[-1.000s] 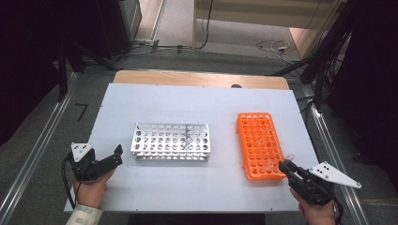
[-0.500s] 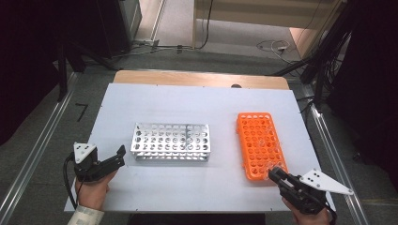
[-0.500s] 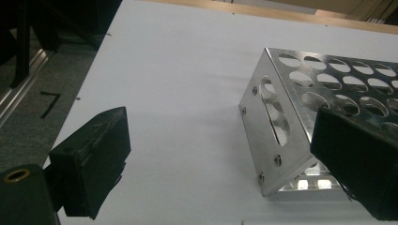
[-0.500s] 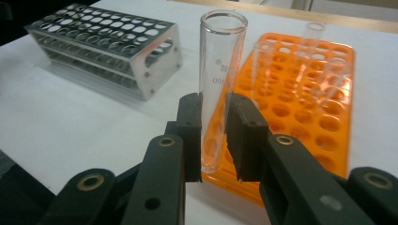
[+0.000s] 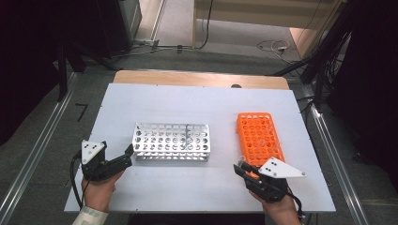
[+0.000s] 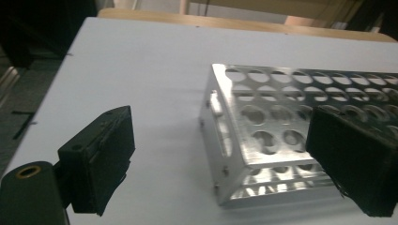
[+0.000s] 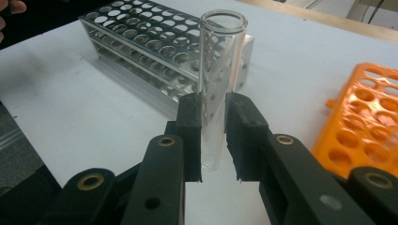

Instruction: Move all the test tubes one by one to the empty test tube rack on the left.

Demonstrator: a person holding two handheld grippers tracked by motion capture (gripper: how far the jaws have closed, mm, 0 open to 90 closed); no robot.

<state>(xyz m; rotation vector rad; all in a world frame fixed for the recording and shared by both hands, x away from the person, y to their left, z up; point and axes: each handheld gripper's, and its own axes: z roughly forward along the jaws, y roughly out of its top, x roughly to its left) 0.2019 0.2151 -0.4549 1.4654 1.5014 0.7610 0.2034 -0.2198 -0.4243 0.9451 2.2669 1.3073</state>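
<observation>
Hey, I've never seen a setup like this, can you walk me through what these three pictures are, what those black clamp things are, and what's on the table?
There is no robot arm here: a person holds a hand-operated clamp in each hand. The high view looks down from above the person's side of the white table. There the left gripper sits at the lower left and the right gripper at the lower right.

The other two pictures come from small cameras riding on each clamp, looking along its black jaws.

Two racks with rows of holes lie on the table: a silver metal rack in the middle and an orange rack to its right.

In the right gripper view, the jaws are closed on a clear glass tube, held upright, open end up. In the left gripper view, the jaws stand wide apart with an end of the metal rack between them, gripping nothing.
</observation>
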